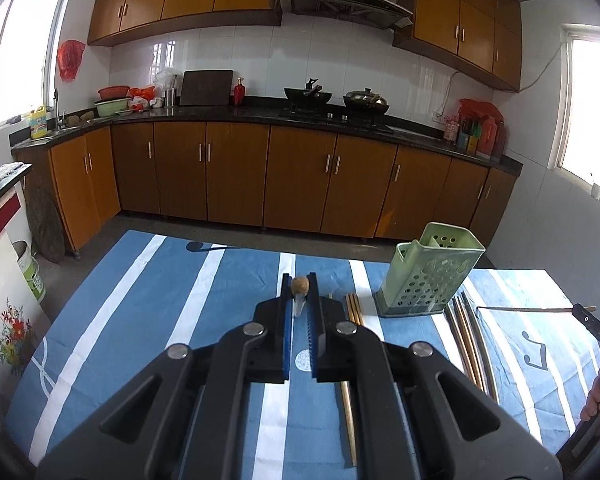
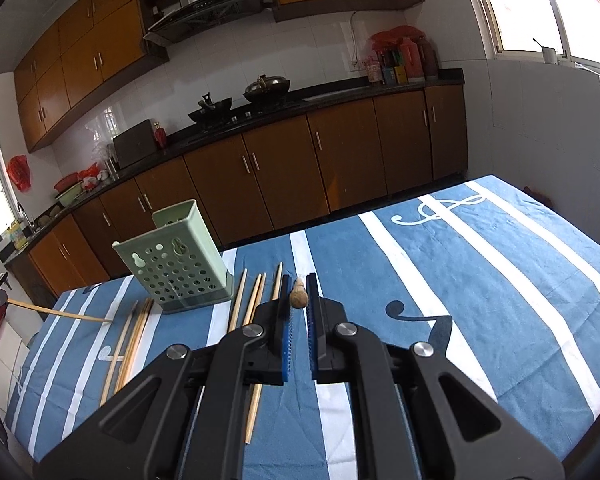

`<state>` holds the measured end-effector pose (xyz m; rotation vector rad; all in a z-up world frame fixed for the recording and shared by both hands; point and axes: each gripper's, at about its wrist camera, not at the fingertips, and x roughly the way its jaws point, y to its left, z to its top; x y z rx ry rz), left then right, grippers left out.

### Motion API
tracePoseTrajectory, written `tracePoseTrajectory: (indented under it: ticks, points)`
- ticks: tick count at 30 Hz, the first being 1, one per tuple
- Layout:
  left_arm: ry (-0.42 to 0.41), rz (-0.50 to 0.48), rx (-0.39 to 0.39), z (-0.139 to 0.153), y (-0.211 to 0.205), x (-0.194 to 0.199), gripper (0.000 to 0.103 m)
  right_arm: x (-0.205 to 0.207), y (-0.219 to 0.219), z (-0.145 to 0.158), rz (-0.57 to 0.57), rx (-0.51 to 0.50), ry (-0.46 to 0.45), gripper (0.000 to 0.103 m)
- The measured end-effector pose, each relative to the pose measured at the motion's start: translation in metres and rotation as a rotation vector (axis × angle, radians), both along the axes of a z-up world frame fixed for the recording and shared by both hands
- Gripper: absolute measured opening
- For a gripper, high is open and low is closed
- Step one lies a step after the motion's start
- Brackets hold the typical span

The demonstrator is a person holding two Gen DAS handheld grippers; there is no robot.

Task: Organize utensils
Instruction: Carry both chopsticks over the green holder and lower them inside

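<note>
A pale green perforated utensil holder point(image 1: 432, 276) is seen upright on the counter point(image 1: 140, 300), which is covered by a blue cloth with white stripes. The left hand-held gripper point(image 1: 300, 284) is clenched on a first chopstick point(image 2: 60, 314). In its own view this chopstick is seen end-on as a brown rounded tip between the blue pads; in the right wrist view it is shown as a thin stick reaching in toward the holder's left side, above the cloth. The right hand-held gripper point(image 2: 299, 284) is likewise clamped on a second chopstick point(image 1: 532, 309) — held clear of the cloth, to the right of the holder in the left wrist view. Loose chopsticks are left flat on the cloth: one bundle point(image 1: 354, 308) just to the left of the holder in the left wrist view, another bundle point(image 1: 466, 344) just to its right — both close beside its base.
</note>
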<state>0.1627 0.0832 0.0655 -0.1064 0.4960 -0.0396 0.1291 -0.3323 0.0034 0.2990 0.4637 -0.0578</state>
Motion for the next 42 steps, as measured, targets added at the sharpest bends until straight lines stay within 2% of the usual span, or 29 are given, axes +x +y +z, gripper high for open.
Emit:
tracePoseTrajectory:
  ticks: [8,14,18,22,27,31,33,36,42]
  points:
    - [-0.052,0.007,0.019,0.023,-0.003,0.007,0.008,0.007,0.003,0.021,-0.003,-0.025,-0.068,0.007]
    - [-0.061,0.01,0.024,0.033,-0.003,0.016,0.008,0.016,0.004,0.035,-0.01,-0.046,-0.098,0.007]
    - [-0.077,-0.001,0.028,0.048,-0.006,0.026,0.008,0.025,0.003,0.053,-0.001,-0.047,-0.123,0.007]
    - [-0.119,-0.022,-0.007,0.08,-0.012,0.04,0.007,0.034,0.003,0.089,0.002,-0.047,-0.193,0.007]
    - [-0.214,-0.063,-0.073,0.138,-0.029,0.057,0.007,0.048,0.006,0.139,0.009,0.005,-0.317,0.007]
    - [-0.264,-0.086,-0.114,0.163,-0.046,0.069,0.007,0.057,0.017,0.162,0.024,0.031,-0.406,0.007]
    - [-0.276,-0.104,-0.143,0.168,-0.056,0.077,0.007,0.064,0.024,0.165,0.041,0.034,-0.426,0.007]
    - [-0.269,-0.123,-0.137,0.164,-0.078,0.09,0.007,0.08,0.041,0.158,0.069,0.011,-0.419,0.007]
    - [-0.165,-0.165,-0.13,0.125,-0.109,0.117,0.007,0.102,0.063,0.131,0.117,-0.023,-0.321,0.007]
